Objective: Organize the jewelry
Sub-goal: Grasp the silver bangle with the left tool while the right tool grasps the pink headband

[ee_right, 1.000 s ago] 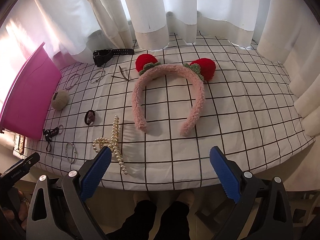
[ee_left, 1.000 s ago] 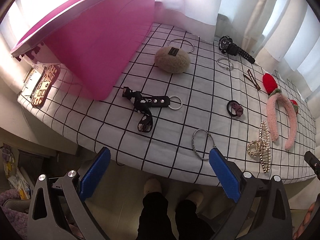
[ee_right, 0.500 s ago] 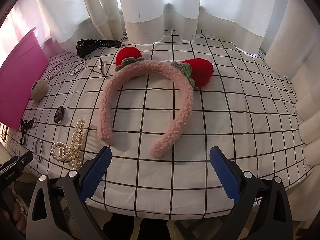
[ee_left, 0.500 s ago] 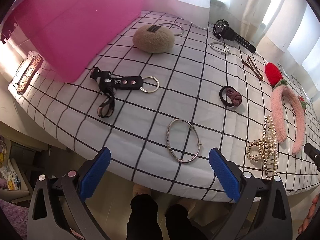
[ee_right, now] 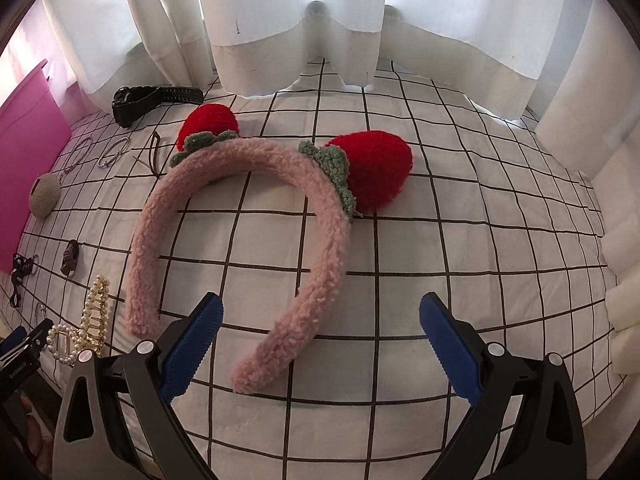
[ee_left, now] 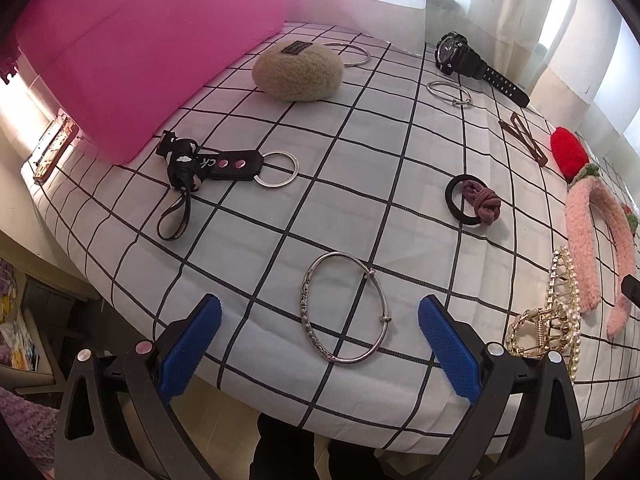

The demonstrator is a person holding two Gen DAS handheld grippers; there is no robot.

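Note:
My left gripper (ee_left: pixel 318 346) is open over the table's near edge, with a silver bangle (ee_left: pixel 345 306) lying flat between its blue pads. Beyond it lie a black key strap with a ring (ee_left: pixel 224 166), a black and mauve hair tie (ee_left: pixel 474 199), a beige fuzzy pouch (ee_left: pixel 298 70), two thin bangles (ee_left: pixel 448 93), a black watch (ee_left: pixel 464 60) and a pearl hair claw (ee_left: pixel 548 320). My right gripper (ee_right: pixel 318 346) is open too, just short of one end of a pink fluffy headband (ee_right: pixel 248 216) with red strawberry ears.
A pink storage box (ee_left: pixel 132 52) stands at the far left on the checked tablecloth (ee_left: pixel 360 168). White curtains (ee_right: pixel 288 20) hang along the back edge. A patterned flat item (ee_left: pixel 54 148) lies at the left corner. A person's legs show below the table edge.
Both grippers have moved forward toward the table. The silver bangle now lies between the left pads, and the headband's end is close in front of the right gripper. Both stay open.

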